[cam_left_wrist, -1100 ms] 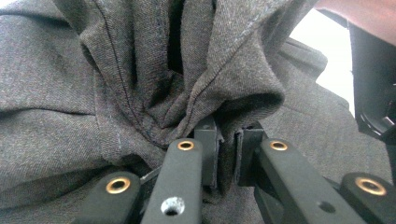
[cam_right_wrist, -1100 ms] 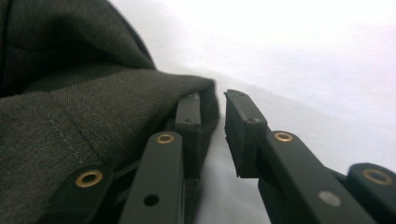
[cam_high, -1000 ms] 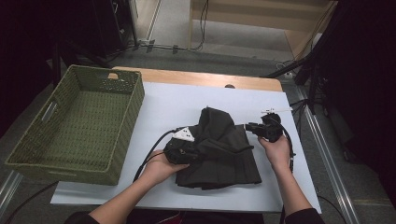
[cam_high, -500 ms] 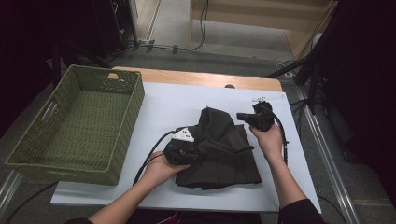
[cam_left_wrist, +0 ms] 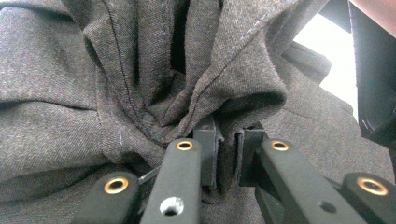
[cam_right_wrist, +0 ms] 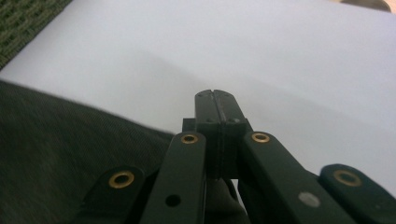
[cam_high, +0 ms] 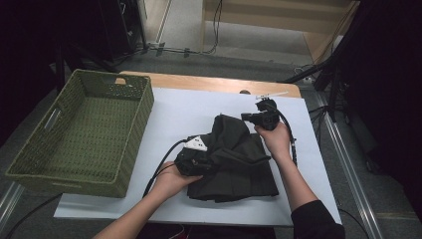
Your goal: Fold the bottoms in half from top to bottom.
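- Two hand-held grippers work over a dark grey garment (cam_high: 234, 162) lying folded on the white sheet (cam_high: 189, 109) of the counter; the left gripper (cam_left_wrist: 225, 140) sits at the garment's left edge, the right gripper (cam_high: 245, 117) above its upper right corner.
- Left gripper: fingers (cam_left_wrist: 205, 140) closed on a bunched fold of the garment; in the left gripper view the cloth is pinched between them and rises in creases and a stitched seam directly ahead of the tips; more flat cloth lies to either side of the fingers.
- Right gripper: fingers (cam_right_wrist: 205, 105) pressed together with nothing between them; in the right gripper view bare white sheet lies ahead of the tips, while the garment's edge lies below and to the left of them, apart from the tips.
- Green woven basket (cam_high: 124, 144): stands on the counter well to the left of both sets of fingers; a corner of it appears at the upper left of the right gripper view.
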`<control>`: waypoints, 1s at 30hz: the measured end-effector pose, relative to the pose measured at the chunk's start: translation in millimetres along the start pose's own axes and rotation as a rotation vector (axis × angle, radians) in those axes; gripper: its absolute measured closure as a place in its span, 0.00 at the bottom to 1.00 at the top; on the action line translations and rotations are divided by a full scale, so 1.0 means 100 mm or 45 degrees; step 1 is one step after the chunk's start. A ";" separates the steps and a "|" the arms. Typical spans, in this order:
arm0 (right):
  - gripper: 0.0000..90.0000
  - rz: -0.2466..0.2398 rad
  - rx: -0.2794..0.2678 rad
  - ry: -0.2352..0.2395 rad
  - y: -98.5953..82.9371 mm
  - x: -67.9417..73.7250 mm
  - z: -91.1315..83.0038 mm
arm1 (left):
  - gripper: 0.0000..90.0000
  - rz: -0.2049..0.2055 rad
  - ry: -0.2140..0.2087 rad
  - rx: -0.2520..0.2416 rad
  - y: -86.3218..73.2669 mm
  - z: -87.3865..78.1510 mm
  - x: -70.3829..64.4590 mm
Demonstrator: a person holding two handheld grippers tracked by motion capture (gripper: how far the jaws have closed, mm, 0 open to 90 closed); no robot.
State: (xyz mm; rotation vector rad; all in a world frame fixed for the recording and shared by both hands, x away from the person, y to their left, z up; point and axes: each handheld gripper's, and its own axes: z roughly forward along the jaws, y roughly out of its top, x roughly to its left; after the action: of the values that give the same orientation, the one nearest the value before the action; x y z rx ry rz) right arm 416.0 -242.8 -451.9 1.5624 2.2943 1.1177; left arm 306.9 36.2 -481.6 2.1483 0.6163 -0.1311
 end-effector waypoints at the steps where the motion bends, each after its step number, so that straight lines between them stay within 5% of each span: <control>1: 0.97 -0.002 0.000 0.013 0.03 0.01 0.01 | 0.93 0.000 0.001 0.001 0.00 0.00 0.00; 9: 0.97 -0.059 0.051 0.085 0.11 0.13 0.14 | 0.92 0.006 -0.004 0.005 0.02 -0.02 0.01; 13: 0.97 -0.026 0.069 0.138 0.07 0.08 0.11 | 0.92 0.009 -0.005 0.010 0.04 -0.06 0.01; 30: 0.97 -0.089 0.096 0.154 -0.17 0.08 -0.10 | 0.85 0.027 0.007 -0.001 0.11 -0.32 0.06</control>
State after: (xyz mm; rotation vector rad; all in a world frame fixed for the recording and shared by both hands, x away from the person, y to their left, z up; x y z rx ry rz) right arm 394.2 -243.9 -453.4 1.4649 2.4762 1.1505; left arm 313.7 58.0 -456.2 2.1544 0.5963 -0.1134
